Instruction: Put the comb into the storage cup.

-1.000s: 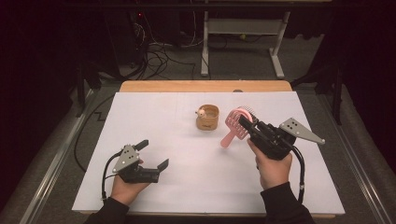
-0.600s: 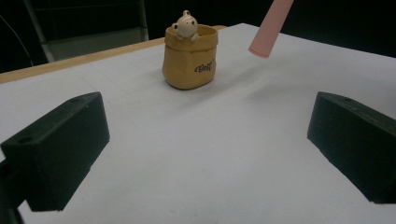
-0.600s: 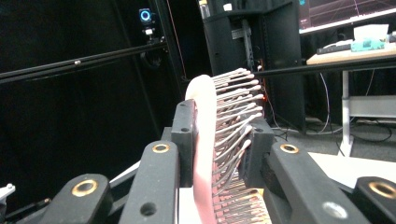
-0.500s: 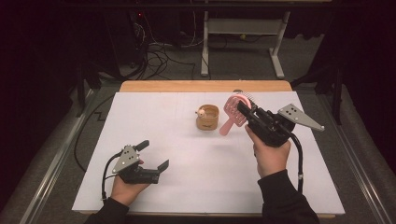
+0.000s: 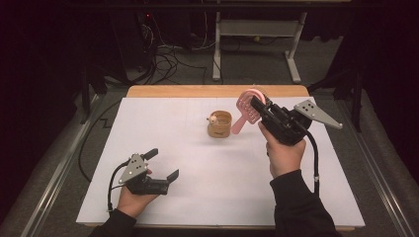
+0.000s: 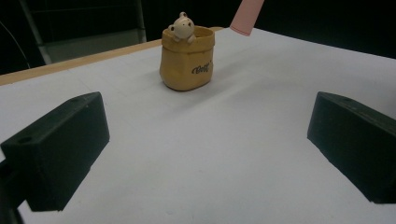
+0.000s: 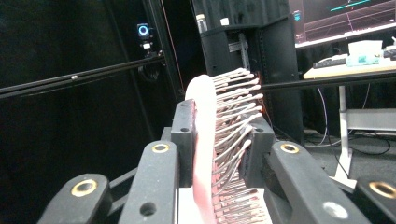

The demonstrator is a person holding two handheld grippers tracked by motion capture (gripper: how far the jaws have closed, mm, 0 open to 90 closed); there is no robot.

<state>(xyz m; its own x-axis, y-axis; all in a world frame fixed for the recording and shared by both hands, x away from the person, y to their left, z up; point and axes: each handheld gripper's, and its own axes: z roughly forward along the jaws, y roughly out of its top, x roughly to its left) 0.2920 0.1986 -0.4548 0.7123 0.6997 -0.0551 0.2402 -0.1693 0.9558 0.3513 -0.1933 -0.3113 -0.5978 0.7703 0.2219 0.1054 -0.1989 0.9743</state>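
Clearly, one pink hairbrush (image 5: 245, 109) is clamped by its head between the closed jaws of the right gripper (image 5: 258, 104), raised above the far right part of the table (image 5: 197, 163), its handle slanting down toward the one yellow sack-shaped cup (image 5: 220, 124). On the cup's rim sits one small bear figure (image 6: 181, 27); what lies inside it I cannot tell. Near the front left corner, the left gripper (image 5: 162, 164) rests with jaws wide apart, holding nothing.
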